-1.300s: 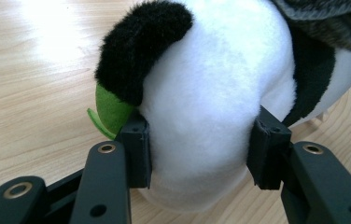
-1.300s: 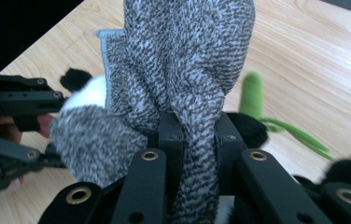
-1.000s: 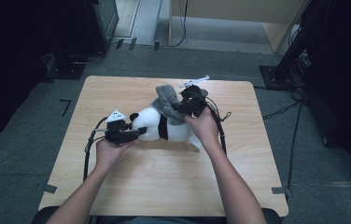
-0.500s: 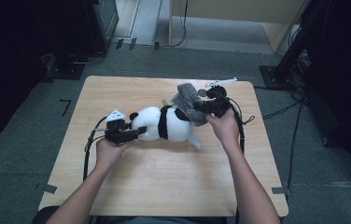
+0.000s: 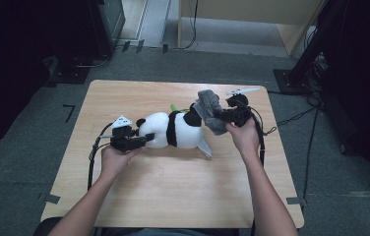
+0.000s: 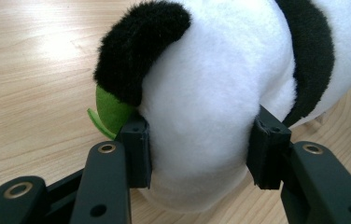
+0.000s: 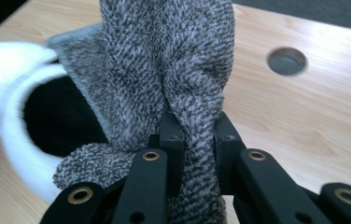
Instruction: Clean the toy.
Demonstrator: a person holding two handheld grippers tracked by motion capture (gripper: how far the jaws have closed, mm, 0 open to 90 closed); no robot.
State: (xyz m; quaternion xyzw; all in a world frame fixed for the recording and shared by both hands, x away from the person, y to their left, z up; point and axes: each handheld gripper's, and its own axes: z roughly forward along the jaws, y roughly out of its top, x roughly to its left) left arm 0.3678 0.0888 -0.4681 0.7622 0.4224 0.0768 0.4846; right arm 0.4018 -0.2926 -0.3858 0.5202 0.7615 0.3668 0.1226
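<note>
A black-and-white panda plush [image 5: 173, 130] lies on its side in the middle of the wooden table [image 5: 173, 196]. My left gripper [image 5: 141, 141] is shut on the plush's white head [image 6: 201, 116], both pads pressing into the fur below a black ear [image 6: 138, 44]. A green piece [image 6: 110, 112] pokes out under that ear. My right gripper [image 5: 221, 116] is shut on a grey knitted cloth [image 5: 210, 110], pinched between the pads [image 7: 171, 135]. The grey cloth [image 7: 173, 60] hangs bunched over the plush's far end [image 7: 47, 116].
A round cable hole [image 7: 286, 60] is cut in the tabletop near the far right corner. A white strip [image 5: 242, 91] lies at the table's far edge. Cables trail from both grippers; dark stands and a wooden cabinet [image 5: 252, 14] sit on the floor beyond.
My right gripper has carried the grey cloth to the right, from over the plush's middle toward its far end. The plush has shifted a little. The left gripper has stayed put.
</note>
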